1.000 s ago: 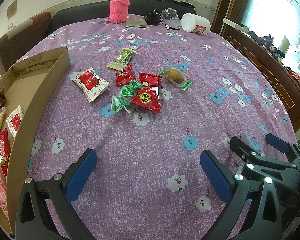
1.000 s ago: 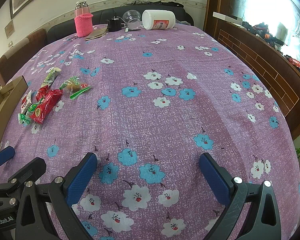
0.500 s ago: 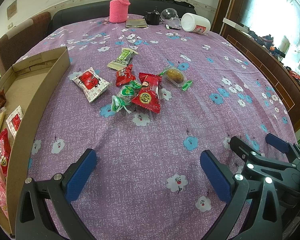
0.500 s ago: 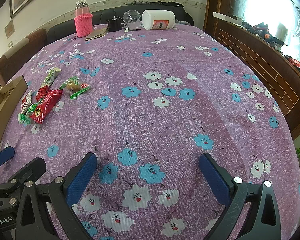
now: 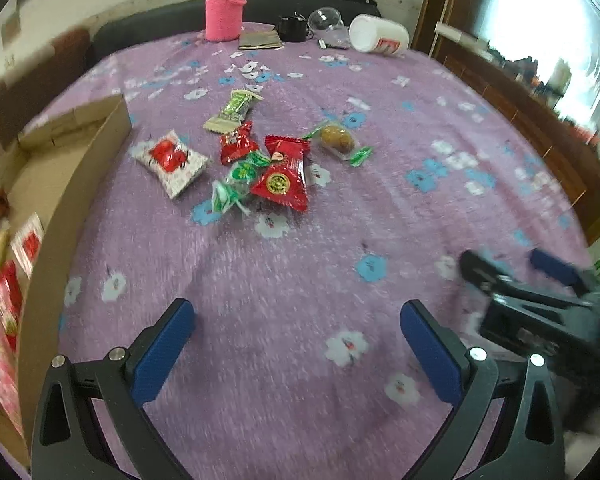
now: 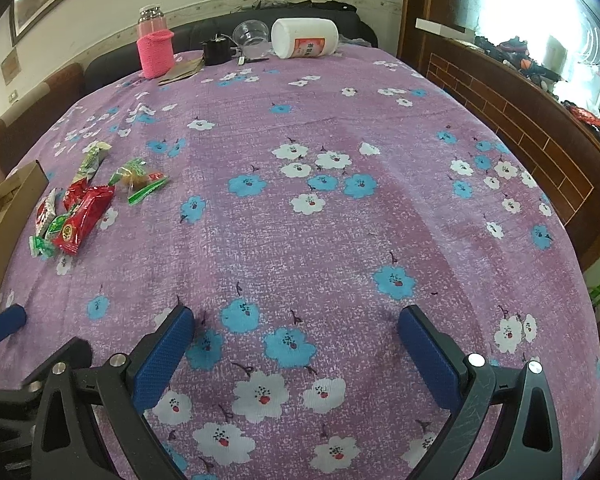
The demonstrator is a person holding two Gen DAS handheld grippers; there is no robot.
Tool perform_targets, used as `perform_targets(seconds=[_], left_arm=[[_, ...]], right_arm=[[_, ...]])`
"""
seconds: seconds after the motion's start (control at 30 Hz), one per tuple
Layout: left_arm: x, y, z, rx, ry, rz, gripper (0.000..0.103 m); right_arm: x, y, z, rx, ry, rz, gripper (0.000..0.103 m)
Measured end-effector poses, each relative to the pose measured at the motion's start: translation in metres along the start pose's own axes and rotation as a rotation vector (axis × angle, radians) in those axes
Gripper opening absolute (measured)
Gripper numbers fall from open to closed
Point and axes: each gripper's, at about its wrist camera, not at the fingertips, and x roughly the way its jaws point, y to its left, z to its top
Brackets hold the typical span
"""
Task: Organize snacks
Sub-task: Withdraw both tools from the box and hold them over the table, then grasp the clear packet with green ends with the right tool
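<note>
Several loose snacks lie in a cluster on the purple flowered tablecloth: a large red packet (image 5: 284,176), a white-and-red packet (image 5: 171,161), a small red packet (image 5: 238,145), green twisted candies (image 5: 236,184), a green bar (image 5: 233,110) and a clear-wrapped brown cake (image 5: 337,140). The cluster also shows at far left in the right wrist view (image 6: 80,208). A cardboard box (image 5: 80,184) at the left holds several packets. My left gripper (image 5: 296,344) is open and empty, short of the cluster. My right gripper (image 6: 296,344) is open and empty over bare cloth.
At the far table edge stand a pink-sleeved bottle (image 5: 225,10), a brown pouch (image 5: 260,40), a black object (image 5: 293,29), a clear cup (image 5: 325,20) and a toppled white jar (image 5: 378,36). A wooden ledge (image 6: 540,120) runs along the right.
The left gripper has moved forward and tilted, with motion blur; the snack cluster sits slightly lower and closer. The right gripper has barely moved. Both stay open.
</note>
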Motion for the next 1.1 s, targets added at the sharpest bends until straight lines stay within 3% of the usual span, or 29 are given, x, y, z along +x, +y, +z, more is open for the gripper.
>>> perform_targets(seconds=[0.13, 0.3, 0.43, 0.63, 0.73, 0.87, 1.0, 1.1], left_arm=[[-0.039, 0.007, -0.010, -0.023, -0.068, -0.057, 0.102], [-0.090, 0.017, -0.025, -0.050, -0.158, -0.127, 0.103], [-0.112, 0.025, -0.032, -0.070, -0.204, -0.164, 0.103], [-0.127, 0.038, -0.030, -0.083, -0.222, -0.171, 0.103], [-0.130, 0.054, -0.025, -0.120, -0.234, -0.179, 0.103], [-0.132, 0.086, -0.015, -0.178, -0.247, -0.151, 0.102], [-0.136, 0.102, -0.011, -0.166, -0.248, -0.139, 0.082], [-0.133, 0.105, -0.005, -0.164, -0.235, -0.158, 0.082]], right_arm=[[0.002, 0.001, 0.003, -0.016, 0.052, -0.002, 0.102], [-0.002, 0.002, -0.002, 0.000, 0.054, -0.008, 0.102], [-0.028, -0.001, -0.016, 0.035, -0.026, 0.023, 0.102], [-0.081, -0.016, -0.032, 0.073, -0.234, 0.032, 0.102], [-0.077, -0.031, -0.028, 0.087, -0.187, 0.045, 0.102], [-0.072, -0.048, -0.018, 0.131, -0.159, 0.134, 0.096], [-0.056, -0.048, -0.002, 0.158, -0.122, 0.268, 0.085], [-0.043, -0.028, 0.010, 0.142, -0.091, 0.339, 0.084]])
